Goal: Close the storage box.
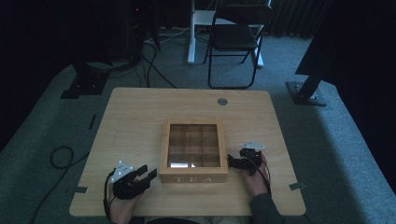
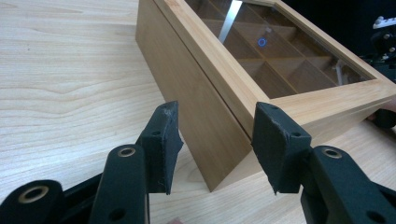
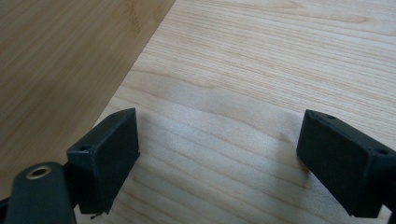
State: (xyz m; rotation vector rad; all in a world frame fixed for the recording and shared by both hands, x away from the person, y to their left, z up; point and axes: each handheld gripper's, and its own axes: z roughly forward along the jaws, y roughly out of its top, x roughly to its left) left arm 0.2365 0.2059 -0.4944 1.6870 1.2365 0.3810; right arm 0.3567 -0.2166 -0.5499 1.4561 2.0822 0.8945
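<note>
1. The counter [image 1: 140,112] is light wood and carries one thing, a wooden tea box [image 1: 194,154] near its front edge, between the two grippers. A small round grey disc [image 1: 222,101] sits in the counter well beyond the box.

2. The tea box stands flat with its glass-paned lid [image 2: 280,51] down and flush on the body. Through the pane the wooden dividers mark out compartments, and every compartment that can be seen looks empty; the glare hides part of the near row. The word TEA is on its front wall.

3. How far along: judging from the shut lid and two empty grippers, the work on the box looks to be either at its start or just wound up. Nothing shows which, and nothing is being lifted or carried.

4. The left gripper [image 1: 148,173] has its fingers [image 2: 163,140] parted about halfway and clamped on nothing. The near corner of the box lies just ahead of the gap between them, close but not touched.

5. The right gripper [image 1: 236,163] has its fingers [image 3: 109,154] spread wide and empty over bare counter. The side wall of the box runs just outside its left finger, very near; whether it touches cannot be told.
</note>
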